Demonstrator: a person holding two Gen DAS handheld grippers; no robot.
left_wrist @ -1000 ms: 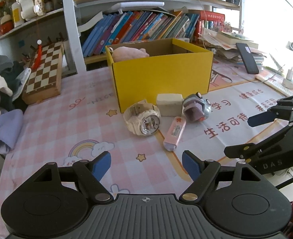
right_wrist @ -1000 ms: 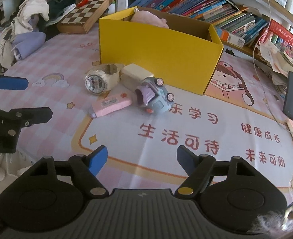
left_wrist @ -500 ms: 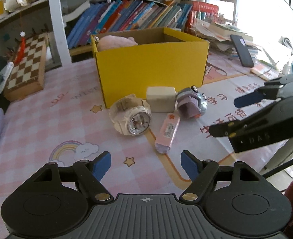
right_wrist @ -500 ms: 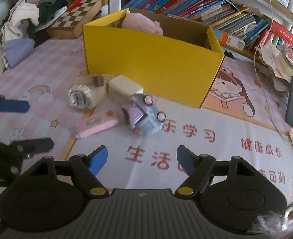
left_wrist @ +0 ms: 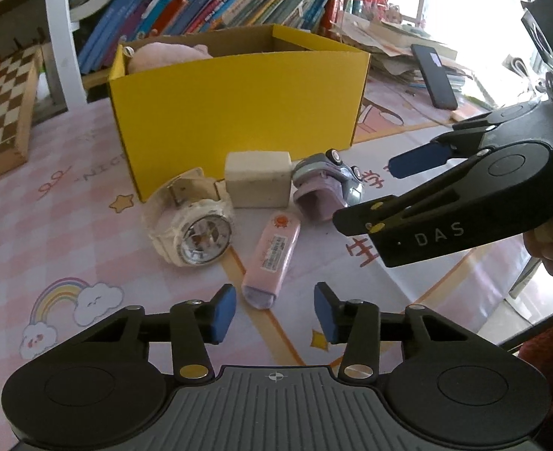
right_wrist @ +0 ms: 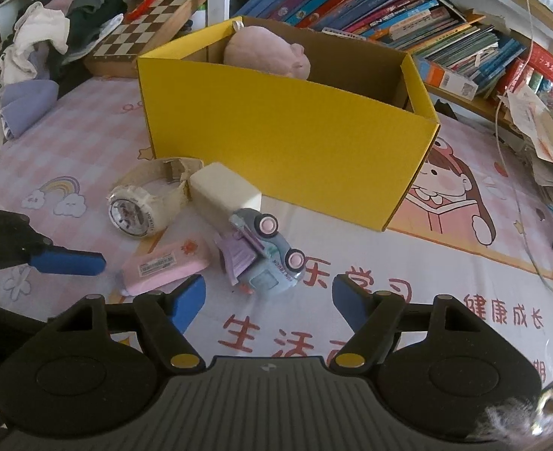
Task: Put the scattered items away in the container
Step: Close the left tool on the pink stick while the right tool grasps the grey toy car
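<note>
Reading "DAS", right hand-held gripper (left_wrist: 408,184) gapes empty.

Both wrist views sit low and close over the desk (left_wrist: 69,233). Each faces the yellow box (left_wrist: 238,112) at frame centre. Both share it.

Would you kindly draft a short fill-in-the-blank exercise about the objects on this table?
1. The soft pink toy already lies inside the ____ cardboard box.
2. The toy car lies tipped on its ____, wheels facing outward.
3. The jaws of the left gripper are lined up with the ____ rectangular case.
4. The cream block sits between the toy car and the white ____.

Missing words: yellow; side; pink; watch
</note>
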